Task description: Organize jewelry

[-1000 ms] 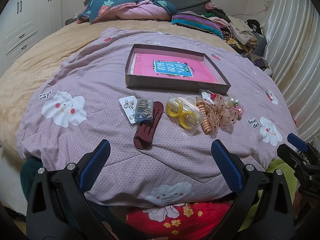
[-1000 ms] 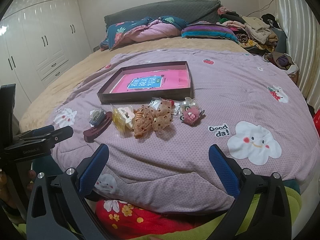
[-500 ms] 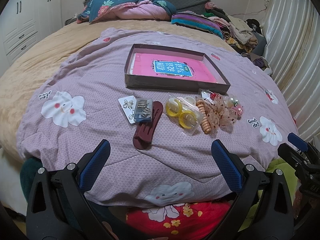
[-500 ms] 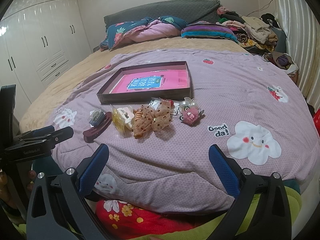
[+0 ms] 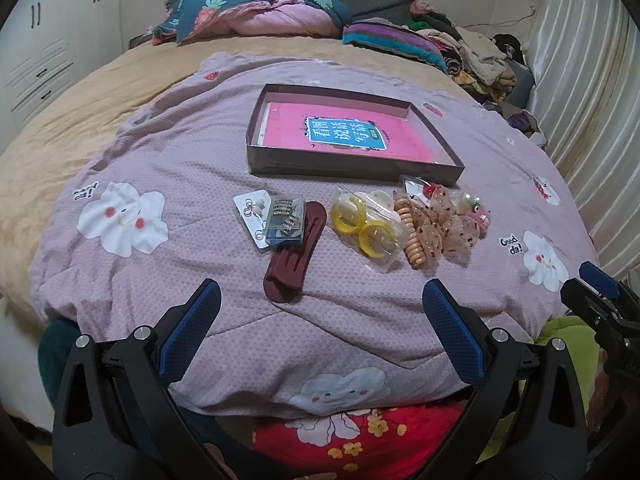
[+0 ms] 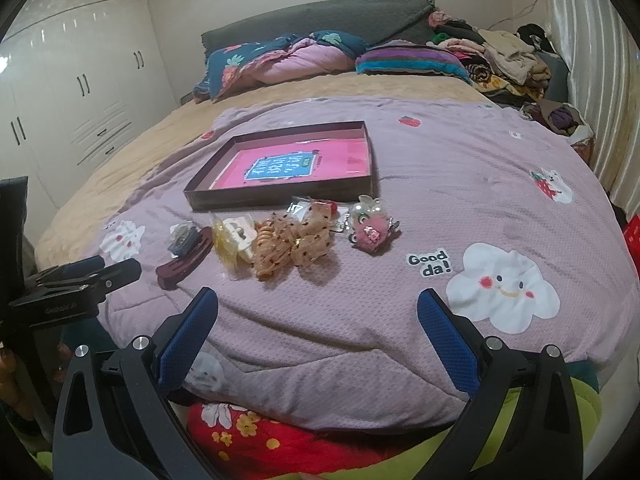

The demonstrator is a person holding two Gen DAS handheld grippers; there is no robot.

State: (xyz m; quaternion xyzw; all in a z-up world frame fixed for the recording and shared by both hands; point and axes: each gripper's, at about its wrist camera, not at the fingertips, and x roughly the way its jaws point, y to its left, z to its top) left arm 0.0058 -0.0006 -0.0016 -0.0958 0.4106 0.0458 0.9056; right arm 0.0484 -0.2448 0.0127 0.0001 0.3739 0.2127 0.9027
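A shallow brown box [image 5: 448, 151] [image 6: 280, 198] with a pink book inside lies on the purple quilt. In front of it sits a row of accessories: an earring card [image 5: 251, 216], a bead packet [image 5: 285, 222], a maroon hair clip [image 5: 292, 258] [image 6: 182, 266], bagged yellow rings [image 5: 366, 228], an orange coil tie [image 5: 412, 236], a dotted bow [image 5: 448, 224] [image 6: 296, 240] and a pink charm [image 6: 372, 234]. My left gripper [image 5: 320, 304] is open and empty, short of the hair clip. My right gripper [image 6: 318, 308] is open and empty, short of the bow.
The purple quilt [image 5: 160, 152] covers a bed with a tan blanket [image 5: 60, 120]. Pillows and bedding [image 5: 256, 12] lie at the head, piled clothes [image 5: 480, 56] at the back right, a curtain [image 5: 592, 80] on the right. White wardrobes [image 6: 80, 80] stand left.
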